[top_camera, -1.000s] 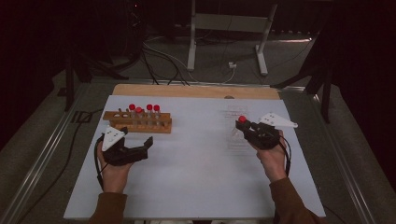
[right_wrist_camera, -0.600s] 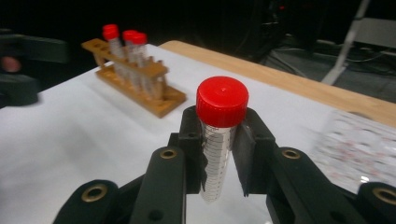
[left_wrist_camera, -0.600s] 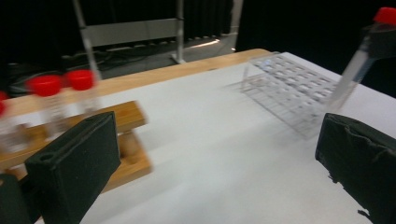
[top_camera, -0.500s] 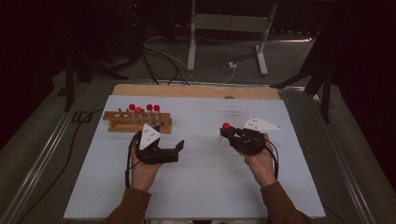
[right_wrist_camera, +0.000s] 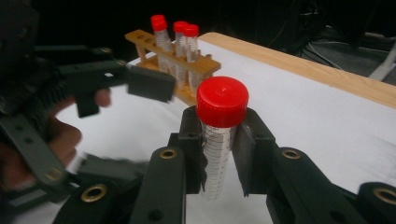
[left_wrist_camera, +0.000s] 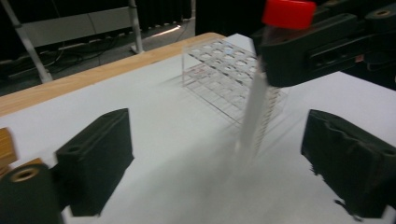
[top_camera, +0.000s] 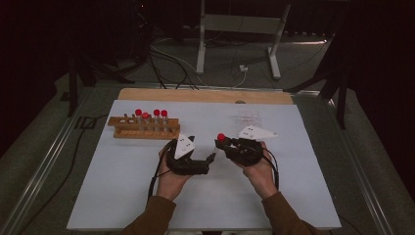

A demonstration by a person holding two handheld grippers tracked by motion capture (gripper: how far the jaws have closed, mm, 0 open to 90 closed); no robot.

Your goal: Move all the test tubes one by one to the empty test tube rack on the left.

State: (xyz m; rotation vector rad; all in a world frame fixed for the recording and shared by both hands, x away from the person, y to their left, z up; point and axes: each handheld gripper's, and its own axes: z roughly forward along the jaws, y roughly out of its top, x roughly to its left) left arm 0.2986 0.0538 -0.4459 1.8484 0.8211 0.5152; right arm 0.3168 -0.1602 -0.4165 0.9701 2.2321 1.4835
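Red-capped clear tube (right_wrist_camera: pixel 219 140) upright; clamped in right claw (right_wrist_camera: pixel 218 154)

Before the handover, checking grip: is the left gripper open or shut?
Open: the left gripper has its jaws spread wide, the red-capped tube between them untouched.

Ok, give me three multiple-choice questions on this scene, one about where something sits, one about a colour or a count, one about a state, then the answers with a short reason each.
1. Where does the wooden rack stand?
A. far left of the white mat
B. near right corner
C. on the floor

2. What colour is the cap of the tube in the right hand-held gripper?
A. blue
B. red
C. white

3. How is the left hand-held gripper?
A. shut on a tube
B. shut on nothing
C. open

Answers:
1 A, the high view shows it at the mat's far left.
2 B, the right gripper view shows a red cap above the jaws.
3 C, the left gripper view shows its jaws wide apart with nothing gripped.
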